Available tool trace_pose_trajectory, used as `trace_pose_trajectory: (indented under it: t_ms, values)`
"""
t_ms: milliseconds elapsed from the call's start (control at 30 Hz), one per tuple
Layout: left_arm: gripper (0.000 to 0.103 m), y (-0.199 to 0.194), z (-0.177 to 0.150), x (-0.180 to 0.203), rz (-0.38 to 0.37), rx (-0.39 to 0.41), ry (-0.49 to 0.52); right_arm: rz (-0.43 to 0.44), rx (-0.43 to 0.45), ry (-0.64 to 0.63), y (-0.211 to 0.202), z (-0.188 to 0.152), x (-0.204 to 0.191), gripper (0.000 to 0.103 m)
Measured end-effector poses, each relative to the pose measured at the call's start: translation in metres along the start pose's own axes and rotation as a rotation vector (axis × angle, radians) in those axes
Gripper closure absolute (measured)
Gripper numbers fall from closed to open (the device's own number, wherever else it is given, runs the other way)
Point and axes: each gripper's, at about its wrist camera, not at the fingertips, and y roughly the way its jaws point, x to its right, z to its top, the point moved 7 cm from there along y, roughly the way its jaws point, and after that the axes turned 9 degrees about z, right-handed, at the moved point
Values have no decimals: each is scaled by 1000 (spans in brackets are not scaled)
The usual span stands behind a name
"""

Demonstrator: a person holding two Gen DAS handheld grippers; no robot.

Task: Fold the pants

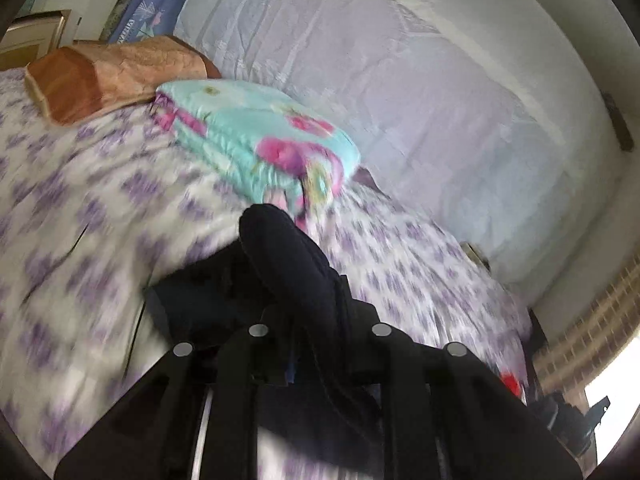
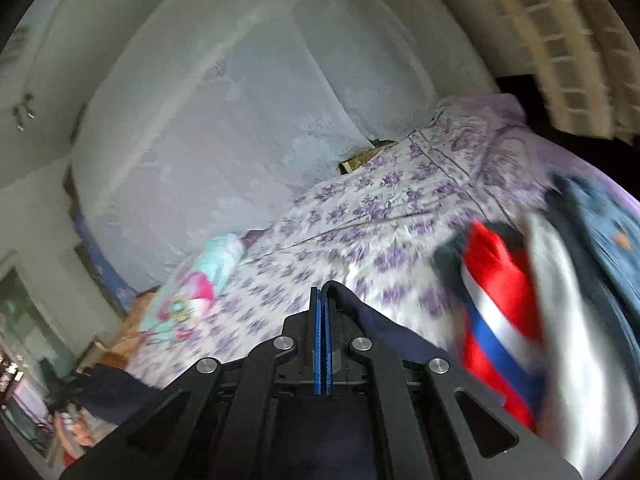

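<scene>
Dark pants (image 1: 288, 264) bunch directly over the left gripper (image 1: 308, 320), whose jaws are clamped on a thick fold of the cloth. On the right gripper (image 2: 322, 300), blue pads meet on a thin navy edge. Both ends are raised above the floral bedspread (image 1: 100, 200). Risk: smooth knit could slip from the thin right grip. Nearby clothes pile (image 2: 520, 280) may snag.
</scene>
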Motion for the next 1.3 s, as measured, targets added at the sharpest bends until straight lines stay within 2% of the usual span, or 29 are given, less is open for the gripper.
trace_pose_trajectory:
  t_ms: [100, 167, 233, 267, 300, 333, 367, 433, 500, 567, 633, 700, 733, 867, 967, 1067, 1133, 1233, 1300]
  values:
    - [88, 60, 40, 10, 109, 43, -39, -79, -61, -44, 100, 24, 11, 101]
    - [87, 112, 52, 7, 199, 17, -49, -160, -124, -110, 165, 21, 19, 98]
    - [86, 182, 42, -16, 314, -125, -99, -255, -232, -183, 234, 5, 30, 86]
    - [85, 203, 31, -28, 348, -196, -119, -279, -261, -183, 250, -4, 37, 67]
    - [79, 225, 12, -44, 361, -284, -157, -291, -269, -166, 259, -15, 42, 62]
    - [79, 225, 5, -47, 329, -278, -160, -256, -265, -129, 264, -23, 44, 62]
    - [76, 220, 5, -46, 309, -250, -135, -228, -264, -113, 262, -29, 43, 62]
    - [62, 193, 8, -38, 349, -184, 10, -211, -250, -120, 248, -33, 40, 62]
    - [35, 166, 8, -34, 375, -132, 72, -208, -224, -127, 230, -31, 35, 62]
    - [33, 138, 6, -31, 333, -112, 99, -186, -184, -119, 198, -28, 22, 60]
    - [33, 101, -4, -30, 267, -116, 124, -160, -143, -124, 156, -28, 7, 52]
    - [33, 71, -16, -33, 229, -117, 136, -141, -112, -137, 115, -33, -7, 41]
    - [33, 58, -25, -37, 213, -125, 141, -135, -97, -145, 94, -37, -13, 39]
    - [31, 28, -72, -59, 180, -208, 111, -120, -94, -148, 9, -78, -26, 37]
    - [31, 30, -109, -79, 161, -290, 79, -120, -147, -95, -36, -123, -20, 37]
    - [32, 48, -127, -90, 151, -350, 14, -116, -196, -12, -61, -158, -9, 37]
    - [31, 55, -121, -90, 178, -306, 12, -102, -233, 48, -70, -177, -3, 37]
    - [24, 78, -109, -87, 178, -298, -41, -86, -291, 133, -71, -198, 7, 37]
    - [25, 89, -102, -86, 197, -276, -72, -66, -328, 231, -62, -212, 19, 37]
